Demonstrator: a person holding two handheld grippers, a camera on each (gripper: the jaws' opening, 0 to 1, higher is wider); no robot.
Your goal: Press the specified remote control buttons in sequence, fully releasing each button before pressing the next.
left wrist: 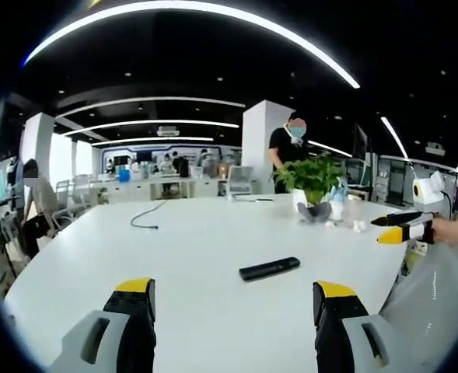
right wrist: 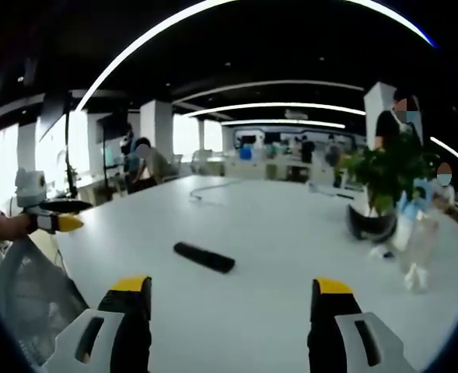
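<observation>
A black remote control (left wrist: 269, 269) lies flat on the white table (left wrist: 190, 256), just beyond and between my left gripper's (left wrist: 235, 291) jaws, which stand wide apart with nothing between them. In the right gripper view the remote control (right wrist: 204, 257) lies on the table (right wrist: 291, 233) ahead and a little left of my right gripper (right wrist: 230, 286), whose jaws are also wide apart and empty. Held in a hand, the right gripper (left wrist: 380, 230) comes in at the table's right edge. The left gripper (right wrist: 82, 215) shows at the far left, off the table's edge.
A potted plant (left wrist: 314, 175) in a white pot stands at the table's far side with small bottles (left wrist: 337, 206) beside it. A dark cable (left wrist: 147, 217) lies on the far left part. A person (left wrist: 291, 151) stands behind the plant. A mesh chair (right wrist: 26, 287) sits by the edge.
</observation>
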